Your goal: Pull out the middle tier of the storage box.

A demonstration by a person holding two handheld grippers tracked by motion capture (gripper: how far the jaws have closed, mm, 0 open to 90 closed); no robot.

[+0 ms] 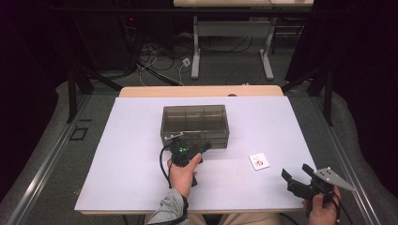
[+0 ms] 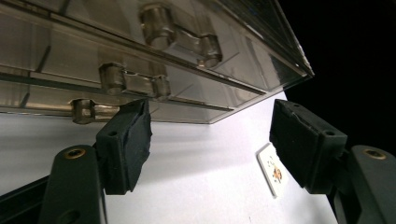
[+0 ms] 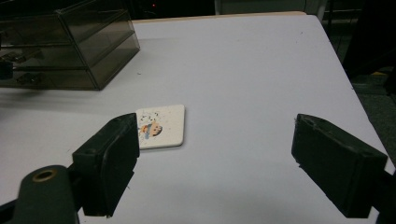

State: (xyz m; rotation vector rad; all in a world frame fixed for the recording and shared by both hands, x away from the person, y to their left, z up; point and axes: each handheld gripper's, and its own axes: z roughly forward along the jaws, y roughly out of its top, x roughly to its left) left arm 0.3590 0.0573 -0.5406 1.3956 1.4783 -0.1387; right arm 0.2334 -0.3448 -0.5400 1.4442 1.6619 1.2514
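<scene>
Table point(image 1: 141, 187) (white-topped, cabled floor behind) bears box point(image 1: 195, 124); both claws point(image 1: 190, 151) point(image 1: 295, 176) released, ungripping.

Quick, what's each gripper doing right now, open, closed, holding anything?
Left gripper: open, holding nothing, fingers at the clear compartment box's front latch edge.
Right gripper: open, holding nothing, above the table near the small picture tile.

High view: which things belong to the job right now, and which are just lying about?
In the job:
- box, smoky clear plastic, hinged
- left gripper, open jaws at the box's near side by its hinges

Lying about:
- tile, white with a small picture
- right gripper, open, off to the side
</scene>
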